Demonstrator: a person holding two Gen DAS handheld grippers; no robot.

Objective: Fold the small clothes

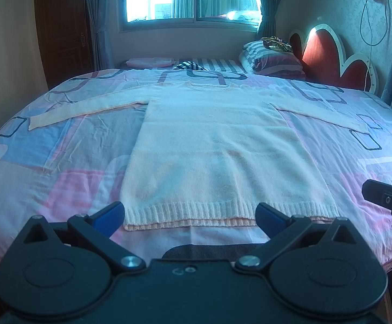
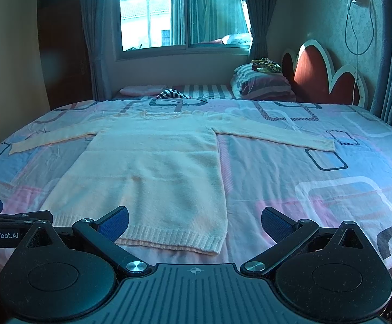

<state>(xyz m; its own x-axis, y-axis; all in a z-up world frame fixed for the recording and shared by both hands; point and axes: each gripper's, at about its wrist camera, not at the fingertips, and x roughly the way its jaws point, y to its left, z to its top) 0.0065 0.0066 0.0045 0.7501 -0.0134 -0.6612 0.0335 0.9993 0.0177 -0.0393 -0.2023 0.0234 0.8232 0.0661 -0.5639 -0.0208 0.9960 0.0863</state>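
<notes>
Sweater, pale cream knit point(image 1: 217, 151), lies flat mid-frame on the patterned pink-and-blue bedsheet point(image 1: 60, 162), collar far, ribbed hem nearest us. We hold the left gripper point(image 1: 190, 214) and right gripper point(image 2: 195, 222) spread wide, empty, the left squarely facing the hem.

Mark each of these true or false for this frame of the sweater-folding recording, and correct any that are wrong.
1. The sweater lies flat on the bed with both sleeves spread outward. True.
2. The left gripper is clamped on the hem. False: its jaws are wide open and it grips nothing.
3. The right gripper is open and holds nothing. True.
4. The sweater is already folded in half. False: it is fully spread, the ribbed hem nearest the grippers.
5. A striped pillow sits at the far side near the red headboard. True.
6. The curtains cover the window completely. False: they are drawn aside and daylight comes through.
</notes>
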